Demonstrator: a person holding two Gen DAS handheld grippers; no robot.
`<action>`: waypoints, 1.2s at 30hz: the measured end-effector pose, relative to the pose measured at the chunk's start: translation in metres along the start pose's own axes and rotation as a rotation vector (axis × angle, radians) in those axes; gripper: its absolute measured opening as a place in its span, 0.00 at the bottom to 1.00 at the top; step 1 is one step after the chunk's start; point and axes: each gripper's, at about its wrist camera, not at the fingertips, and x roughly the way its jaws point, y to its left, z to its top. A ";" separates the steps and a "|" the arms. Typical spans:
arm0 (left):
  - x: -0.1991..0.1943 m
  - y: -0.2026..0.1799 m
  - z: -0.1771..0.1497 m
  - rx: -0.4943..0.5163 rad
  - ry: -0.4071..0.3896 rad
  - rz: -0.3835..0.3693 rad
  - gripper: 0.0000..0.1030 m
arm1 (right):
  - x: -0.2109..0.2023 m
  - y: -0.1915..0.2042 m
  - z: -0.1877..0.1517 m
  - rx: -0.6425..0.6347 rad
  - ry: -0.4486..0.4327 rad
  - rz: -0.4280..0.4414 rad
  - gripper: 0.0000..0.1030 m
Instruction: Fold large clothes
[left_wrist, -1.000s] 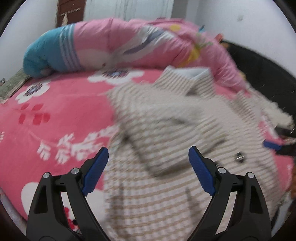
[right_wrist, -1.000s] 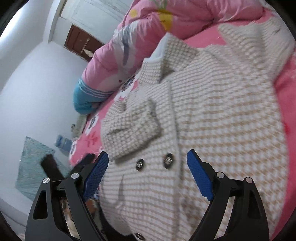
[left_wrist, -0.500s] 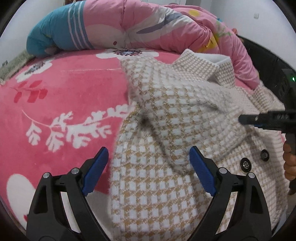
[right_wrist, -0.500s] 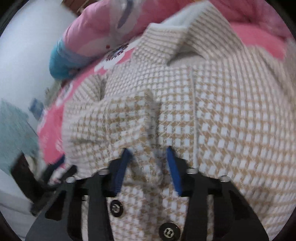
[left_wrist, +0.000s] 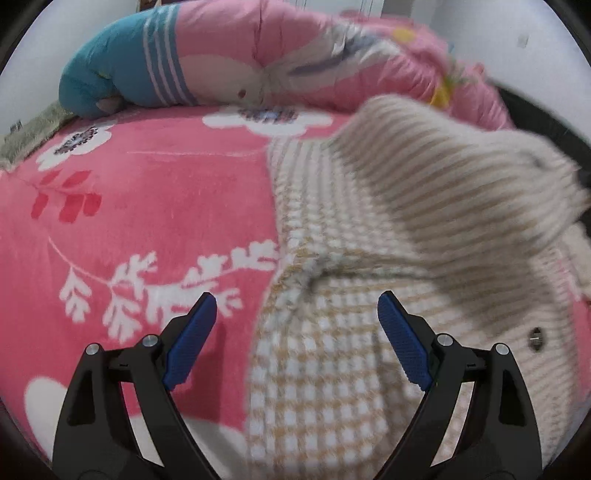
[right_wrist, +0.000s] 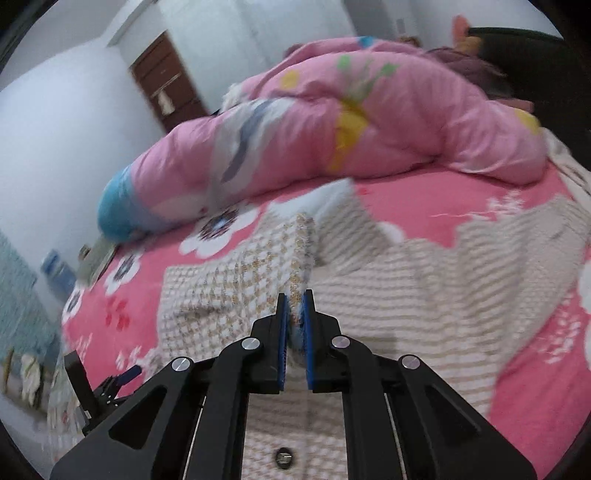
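Coat: checked, spread on the pink blanket under my grippers.
Right gripper: just closed, pinching a raised coat fold.
Left gripper: spread wide, coat edge below, nothing gripped.
Writing: none readable.

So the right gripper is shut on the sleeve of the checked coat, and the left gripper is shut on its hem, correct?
Not quite. The left gripper is open, its jaws standing wide over the checked coat and gripping nothing, as the left wrist view shows. The right gripper is indeed shut on the sleeve.
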 end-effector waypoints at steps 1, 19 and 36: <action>0.009 0.001 0.002 -0.009 0.034 0.026 0.83 | 0.002 -0.008 0.000 0.016 0.002 -0.020 0.08; 0.012 0.009 -0.002 -0.065 0.038 0.003 0.83 | 0.055 -0.084 -0.046 0.140 0.186 -0.198 0.07; 0.012 0.014 -0.005 -0.079 0.017 -0.030 0.83 | 0.071 0.011 -0.039 -0.196 0.113 -0.166 0.48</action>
